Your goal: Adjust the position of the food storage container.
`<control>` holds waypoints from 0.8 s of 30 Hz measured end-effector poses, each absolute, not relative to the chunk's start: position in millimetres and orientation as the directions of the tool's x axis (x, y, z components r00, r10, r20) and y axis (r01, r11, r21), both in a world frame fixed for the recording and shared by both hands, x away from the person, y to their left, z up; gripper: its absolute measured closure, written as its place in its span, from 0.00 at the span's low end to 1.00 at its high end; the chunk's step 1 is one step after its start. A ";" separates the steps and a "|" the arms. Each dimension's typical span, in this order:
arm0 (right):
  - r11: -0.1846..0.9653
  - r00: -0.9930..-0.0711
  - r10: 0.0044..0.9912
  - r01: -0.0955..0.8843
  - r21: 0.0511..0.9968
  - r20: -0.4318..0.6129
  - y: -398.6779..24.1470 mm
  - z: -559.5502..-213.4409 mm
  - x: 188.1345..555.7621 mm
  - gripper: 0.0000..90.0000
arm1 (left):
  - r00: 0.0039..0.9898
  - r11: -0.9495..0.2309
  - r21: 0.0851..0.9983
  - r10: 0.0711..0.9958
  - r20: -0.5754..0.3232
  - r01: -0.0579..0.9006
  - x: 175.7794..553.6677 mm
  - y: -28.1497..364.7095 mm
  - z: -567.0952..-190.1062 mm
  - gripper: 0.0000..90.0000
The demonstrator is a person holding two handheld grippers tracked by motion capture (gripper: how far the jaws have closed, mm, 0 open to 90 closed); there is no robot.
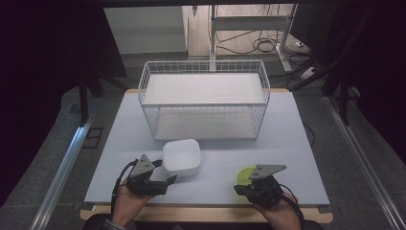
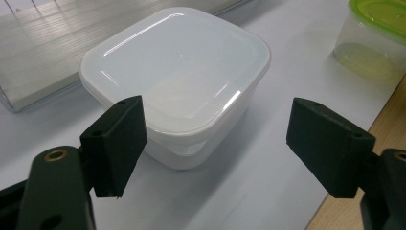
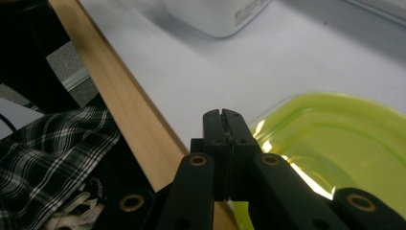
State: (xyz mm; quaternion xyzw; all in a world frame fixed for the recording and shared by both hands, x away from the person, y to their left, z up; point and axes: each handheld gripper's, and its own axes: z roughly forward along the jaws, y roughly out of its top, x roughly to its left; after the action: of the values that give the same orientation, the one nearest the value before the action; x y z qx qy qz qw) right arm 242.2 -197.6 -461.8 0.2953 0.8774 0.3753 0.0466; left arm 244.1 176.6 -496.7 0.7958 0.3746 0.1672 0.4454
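Nearest, at the table's front edge: right gripper (image 3: pixel 225 117), jaws pressed together on nothing, poised just beside the green-lidded container (image 3: pixel 344 143); left gripper (image 2: pixel 215 143), jaws wide apart, aimed at the white lidded container (image 2: pixel 177 81) and not yet touching it.

Mid-table: white lidded container (image 1: pixel 181 156), lid on, upright, just behind the left gripper (image 1: pixel 158 179); green-lidded container (image 1: pixel 245 175), clear-walled, beside the right gripper (image 1: pixel 249 188).

Farther back: white wire basket (image 1: pixel 205 98), nothing inside, on the pale table (image 1: pixel 297 143).

Progress, judged: early; neither container gripped or lifted; loading into the basket, if intended, wholly left.

Writing: small printed label on the white container's side in the right gripper view, too blurred to read; no brand legible.
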 end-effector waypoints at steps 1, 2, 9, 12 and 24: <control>0.547 -0.823 0.551 0.482 0.684 0.139 -198.9 -462.2 240.2 0.99 | 0.664 -0.326 0.834 0.745 -0.064 0.446 244.1 176.3 -496.8 0.23; 0.549 -0.822 0.551 0.486 0.680 0.143 -200.1 -462.6 238.1 0.99 | 0.664 -0.329 0.833 0.745 -0.062 0.446 244.1 176.2 -497.0 0.23; 0.571 -0.822 0.551 0.498 0.653 0.145 -206.6 -468.7 232.0 0.99 | 0.664 -0.335 0.831 0.746 -0.055 0.445 244.1 175.9 -498.1 0.23; 0.573 -0.820 0.551 0.506 0.645 0.153 -209.0 -470.9 233.4 0.99 | 0.664 -0.336 0.830 0.746 -0.054 0.445 244.1 176.1 -498.3 0.23; 0.557 -0.798 0.583 0.529 0.641 0.151 -225.4 -474.6 247.0 0.99 | 0.665 -0.345 0.826 0.745 -0.047 0.445 244.1 176.2 -499.2 0.23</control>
State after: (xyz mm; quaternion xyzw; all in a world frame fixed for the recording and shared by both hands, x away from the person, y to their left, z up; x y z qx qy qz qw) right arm 247.0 -225.4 -474.6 0.3154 0.8814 0.3495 0.0391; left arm 244.1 176.2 -499.2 0.8017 0.3713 0.1721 0.4356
